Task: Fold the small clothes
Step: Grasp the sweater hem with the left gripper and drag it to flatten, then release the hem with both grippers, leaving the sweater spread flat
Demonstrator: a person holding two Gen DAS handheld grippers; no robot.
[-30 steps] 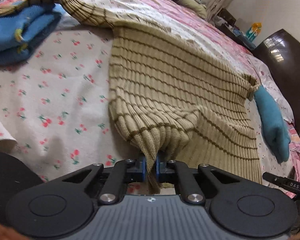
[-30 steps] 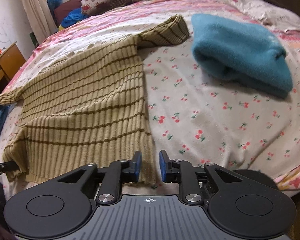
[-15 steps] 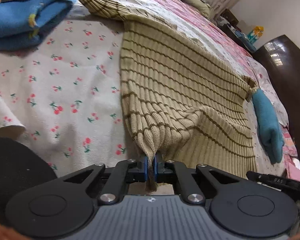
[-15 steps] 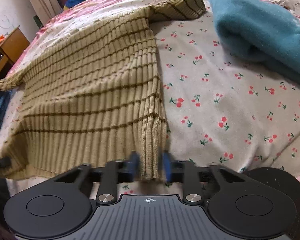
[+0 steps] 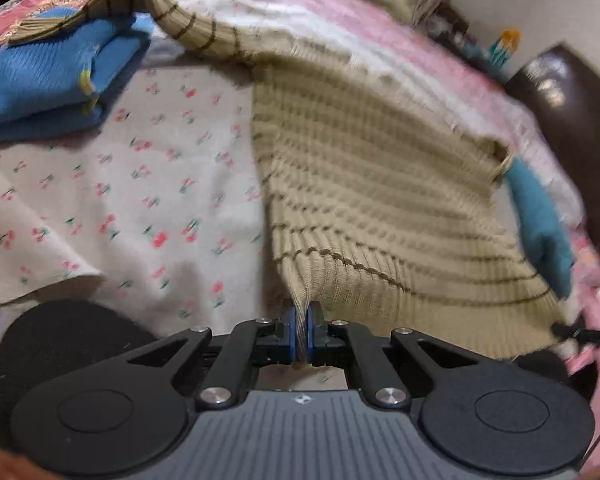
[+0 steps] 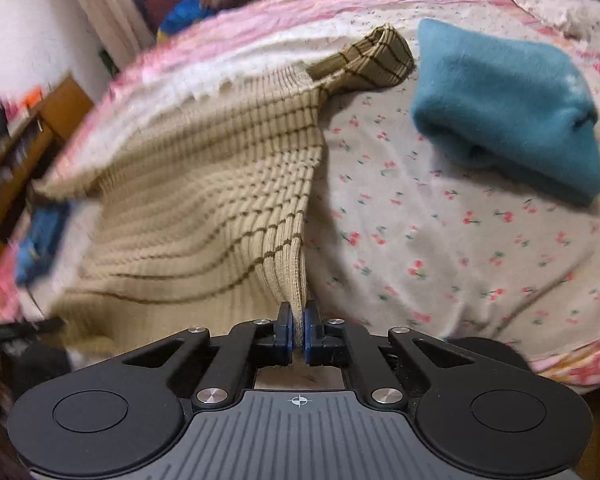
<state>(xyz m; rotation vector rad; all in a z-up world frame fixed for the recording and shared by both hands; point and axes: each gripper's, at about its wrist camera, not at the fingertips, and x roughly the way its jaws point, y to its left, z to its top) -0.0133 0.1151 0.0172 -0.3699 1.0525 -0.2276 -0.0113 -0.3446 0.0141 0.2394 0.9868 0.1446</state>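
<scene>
- Sweater (image 5: pixel 380 184) lies spread on the bed (image 5: pixel 140 200), its near hem lifted at both corners
- Left gripper (image 5: pixel 299 334) jaws pinched on the left hem corner; right gripper (image 6: pixel 297 334) jaws pinched on the right one
- Best carry both corners forward together, level and taut, so the hem lands square on the shoulders
- Blue pile (image 5: pixel 48 80) and teal one (image 6: pixel 508 108) flank it; keep clear

Each camera sits just behind its own gripper and looks low across the bed (image 5: pixel 100 208) from its near edge. The left view is close to the sweater (image 5: pixel 372 184) at its left corner, facing the far right corner of the bed. The right view is close at the right corner, facing far left. Both views share the sweater (image 6: pixel 204 184) and both folded blue piles.
</scene>
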